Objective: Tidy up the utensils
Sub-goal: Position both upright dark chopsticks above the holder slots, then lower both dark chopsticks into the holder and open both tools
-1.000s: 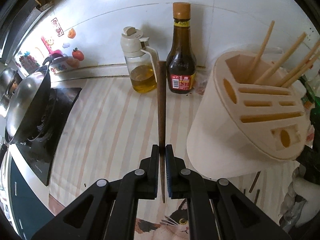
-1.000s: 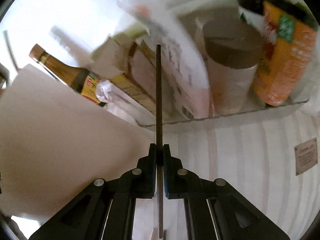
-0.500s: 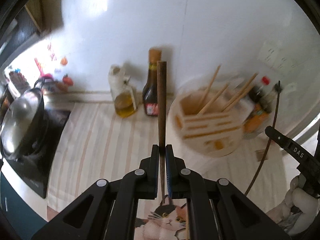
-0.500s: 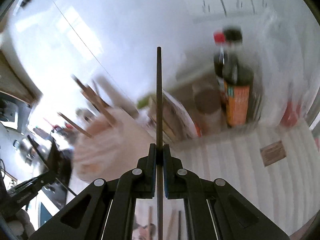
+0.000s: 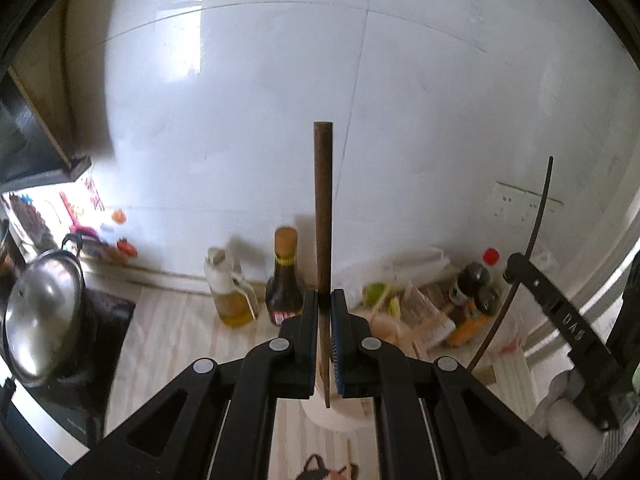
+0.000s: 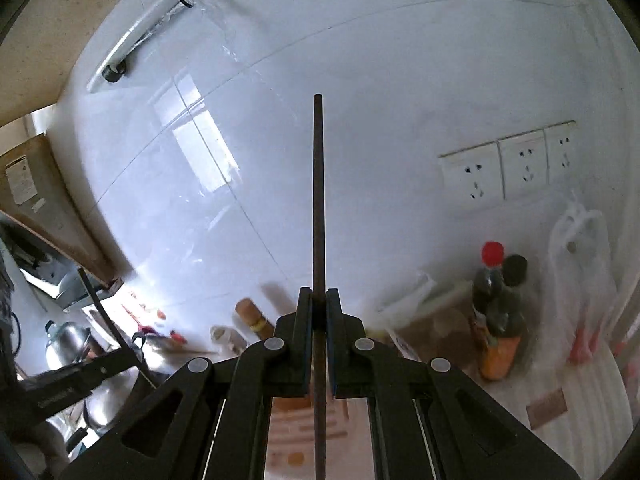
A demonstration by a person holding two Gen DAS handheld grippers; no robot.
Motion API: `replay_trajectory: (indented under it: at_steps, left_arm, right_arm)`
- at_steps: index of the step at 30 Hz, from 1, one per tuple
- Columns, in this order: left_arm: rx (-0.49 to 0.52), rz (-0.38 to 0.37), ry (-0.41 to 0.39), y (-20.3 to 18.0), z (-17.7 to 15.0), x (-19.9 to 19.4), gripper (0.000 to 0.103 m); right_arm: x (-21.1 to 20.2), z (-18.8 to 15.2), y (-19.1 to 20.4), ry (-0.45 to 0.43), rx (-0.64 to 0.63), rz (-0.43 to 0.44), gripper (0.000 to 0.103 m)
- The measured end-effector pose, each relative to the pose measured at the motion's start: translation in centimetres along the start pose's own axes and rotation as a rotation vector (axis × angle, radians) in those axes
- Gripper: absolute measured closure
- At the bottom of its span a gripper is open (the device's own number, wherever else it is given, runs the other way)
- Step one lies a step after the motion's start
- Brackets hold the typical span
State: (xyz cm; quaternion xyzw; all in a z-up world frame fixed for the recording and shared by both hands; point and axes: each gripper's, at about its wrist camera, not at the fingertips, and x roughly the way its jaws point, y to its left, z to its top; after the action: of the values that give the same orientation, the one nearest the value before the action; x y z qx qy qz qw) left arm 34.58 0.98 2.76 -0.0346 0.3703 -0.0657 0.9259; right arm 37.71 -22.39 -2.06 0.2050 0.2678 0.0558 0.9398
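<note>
Both grippers were up high over the counter, tilted so the cameras looked at the white tiled wall more than at the worktop. The left gripper had its jaws pinched tight on a brown chopstick, the stick running straight out along the fingers, thick blunt end pointing away toward the wall and the thin end trailing back under the jaws. The right gripper was clamped just as narrowly on a dark chopstick, long axis dead ahead, far tip aimed up the wall. From the left camera, that dark stick showed at the right edge, leaning beside the sockets. Down below sat the cream utensil holder, mostly hidden behind the left jaws. Behind it stood a soy sauce bottle and an oil jug, with a steel pot off left.
</note>
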Motion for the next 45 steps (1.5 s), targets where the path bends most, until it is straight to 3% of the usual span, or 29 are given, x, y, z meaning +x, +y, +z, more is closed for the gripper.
replay_trajectory:
  at_steps: [9,20,27,34,45]
  left_arm:
    - [-0.007,-0.004,0.003,0.3,3.5,3.0,0.099]
    - [-0.001,-0.029,0.024,-0.8,4.9,6.0,0.099]
    - [-0.017,-0.006,0.05,-1.0,4.8,8.0,0.099]
    - [-0.034,0.011,0.081,-1.2,4.1,9.3,0.099]
    - [-0.043,-0.001,0.109,-1.7,3.1,10.1,0.099]
  right_arm:
    - [4.7,0.0,0.5,-0.06,0.018,-0.008,0.097]
    - [3.8,2.5,-1.7,-0.191,0.062,0.009,0.097]
    - [6.9,2.0,-3.7,-0.158,0.099,0.026,0.097]
    - [9.3,1.0,-3.8,-0.127,0.099,0.097,0.097]
    - [11.0,-1.7,-3.4,-0.011,0.045,0.178,0.097]
